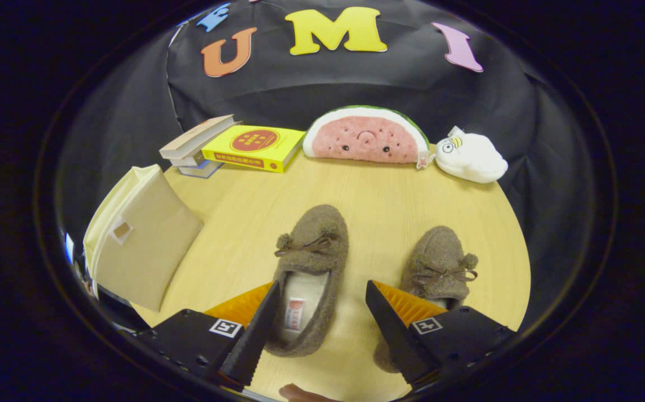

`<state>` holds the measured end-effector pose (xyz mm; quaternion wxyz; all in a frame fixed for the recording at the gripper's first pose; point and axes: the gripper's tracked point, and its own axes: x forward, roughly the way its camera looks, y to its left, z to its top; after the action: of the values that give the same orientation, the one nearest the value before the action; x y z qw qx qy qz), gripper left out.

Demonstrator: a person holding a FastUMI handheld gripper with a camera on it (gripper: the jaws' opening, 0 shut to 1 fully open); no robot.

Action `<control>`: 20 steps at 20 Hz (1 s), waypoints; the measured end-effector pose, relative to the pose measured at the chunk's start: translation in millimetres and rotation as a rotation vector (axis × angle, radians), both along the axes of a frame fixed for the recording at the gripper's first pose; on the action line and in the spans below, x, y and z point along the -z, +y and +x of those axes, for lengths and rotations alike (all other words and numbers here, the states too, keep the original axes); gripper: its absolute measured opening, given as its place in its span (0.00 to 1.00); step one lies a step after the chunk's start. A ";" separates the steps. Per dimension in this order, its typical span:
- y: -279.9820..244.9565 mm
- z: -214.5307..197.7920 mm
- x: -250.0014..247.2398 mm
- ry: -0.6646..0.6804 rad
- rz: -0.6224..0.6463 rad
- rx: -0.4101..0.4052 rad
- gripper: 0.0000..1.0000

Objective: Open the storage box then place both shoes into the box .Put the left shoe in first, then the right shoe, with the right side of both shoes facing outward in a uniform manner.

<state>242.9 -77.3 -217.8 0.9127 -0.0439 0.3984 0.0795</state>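
Two brown fuzzy slippers with small bows lie toes-away on the round wooden table (372,190). The left shoe (314,262) sits between my fingers, nearer the left finger, its pale lining showing. The right shoe (436,262) lies partly behind my right finger. My gripper (322,324) is open above the heel of the left shoe, with nothing pressed between its fingers. A beige fabric storage box (141,245) with its lid closed stands on the table's left edge, beyond and left of the left finger.
At the back of the table lie a stack of books (196,148) and a yellow book (255,146), a watermelon plush (364,137) and a white plush (470,159). Bare wood spreads between these and the shoes.
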 end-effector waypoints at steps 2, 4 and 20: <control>-2.7 -2.8 13.2 0.058 -0.005 0.014 0.86; -12.2 -2.6 20.2 0.107 -0.063 0.039 0.80; 0.3 0.3 29.3 0.301 0.140 0.165 0.00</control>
<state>243.1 -77.1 -247.1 0.8469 0.0651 0.5263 0.0375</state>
